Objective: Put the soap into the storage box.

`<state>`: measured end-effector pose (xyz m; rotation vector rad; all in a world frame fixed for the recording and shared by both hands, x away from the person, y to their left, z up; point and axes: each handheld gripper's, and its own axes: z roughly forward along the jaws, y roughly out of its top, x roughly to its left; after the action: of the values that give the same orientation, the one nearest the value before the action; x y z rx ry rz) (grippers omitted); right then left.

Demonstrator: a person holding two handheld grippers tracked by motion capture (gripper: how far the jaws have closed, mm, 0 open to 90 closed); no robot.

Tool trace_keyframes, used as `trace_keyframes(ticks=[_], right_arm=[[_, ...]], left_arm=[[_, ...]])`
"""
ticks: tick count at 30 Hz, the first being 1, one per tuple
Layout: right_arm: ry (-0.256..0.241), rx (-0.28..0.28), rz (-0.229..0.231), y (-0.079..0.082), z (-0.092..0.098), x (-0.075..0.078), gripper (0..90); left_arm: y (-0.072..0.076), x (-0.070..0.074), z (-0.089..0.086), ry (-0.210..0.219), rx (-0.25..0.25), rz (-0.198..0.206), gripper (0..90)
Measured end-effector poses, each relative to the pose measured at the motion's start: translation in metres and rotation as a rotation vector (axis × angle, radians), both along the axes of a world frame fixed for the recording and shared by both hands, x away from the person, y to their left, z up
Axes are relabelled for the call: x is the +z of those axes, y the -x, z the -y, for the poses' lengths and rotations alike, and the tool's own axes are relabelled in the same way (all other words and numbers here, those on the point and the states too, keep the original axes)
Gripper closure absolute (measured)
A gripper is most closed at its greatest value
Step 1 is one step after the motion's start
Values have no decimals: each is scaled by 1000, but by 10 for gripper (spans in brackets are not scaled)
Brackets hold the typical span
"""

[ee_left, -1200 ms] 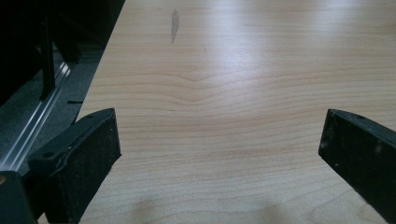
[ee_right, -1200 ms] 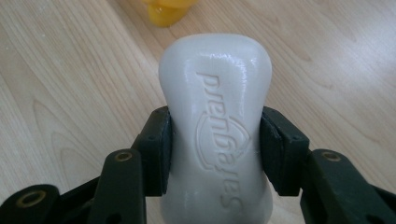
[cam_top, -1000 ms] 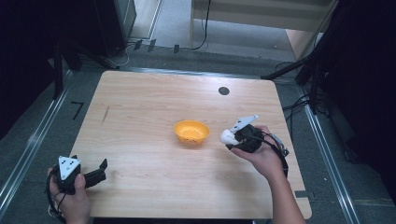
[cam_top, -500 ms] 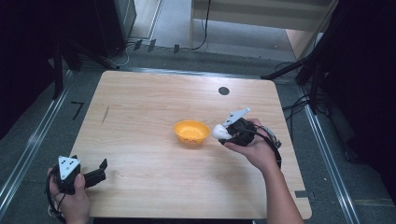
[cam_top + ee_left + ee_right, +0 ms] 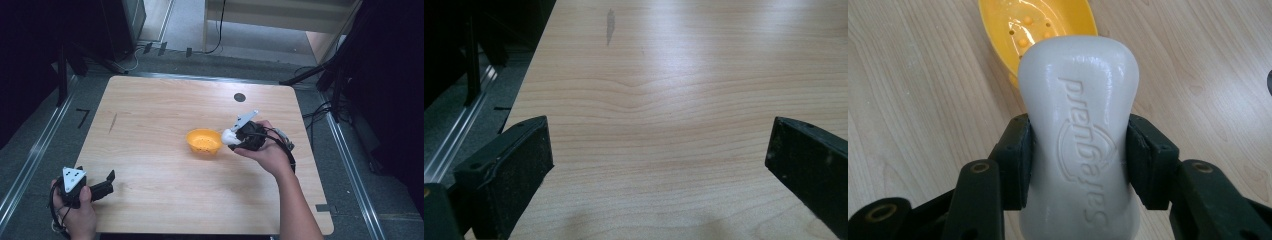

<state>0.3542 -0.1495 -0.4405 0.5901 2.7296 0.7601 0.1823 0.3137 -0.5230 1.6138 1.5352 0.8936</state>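
Observation:
A white bar of soap (image 5: pixel 1078 125) with embossed lettering sits clamped between the jaws of my right gripper (image 5: pixel 1078 160). In the high view that right gripper (image 5: pixel 235 138) holds the soap (image 5: pixel 228 137) just right of an orange soap dish (image 5: pixel 204 141) near the table's middle. The dish (image 5: pixel 1035 25) has small bumps inside and lies just beyond the soap's far end. At the table's front left corner my left gripper (image 5: pixel 107 181) rests low over the wood. Its jaws stand wide apart in the left gripper view (image 5: pixel 659 155), with bare table between them.
The wooden table (image 5: pixel 150 125) has a round black hole (image 5: pixel 240 97) near its far edge and a dark scuff (image 5: pixel 113 122) at the left. Metal rails run along both sides. Cables lie on the floor at the right.
My right gripper has carried the soap leftward, closer to the orange dish. The left gripper has stayed where it was.

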Motion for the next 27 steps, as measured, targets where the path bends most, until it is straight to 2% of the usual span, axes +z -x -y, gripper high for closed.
trace_keyframes(ticks=[9, 20, 27], right_arm=[[8, 29, 12, -1, -6, 3, 513], [29, 74, 24, -10, -24, 10, 513], [58, 136, 30, -16, -41, 13, 513]], left_arm=[[0, 0, 0, 1, 1, 0, 0], [0, 0, -1, 4, -1, -1, 0], [0, 0, 0, 7, 1, 1, 0]])
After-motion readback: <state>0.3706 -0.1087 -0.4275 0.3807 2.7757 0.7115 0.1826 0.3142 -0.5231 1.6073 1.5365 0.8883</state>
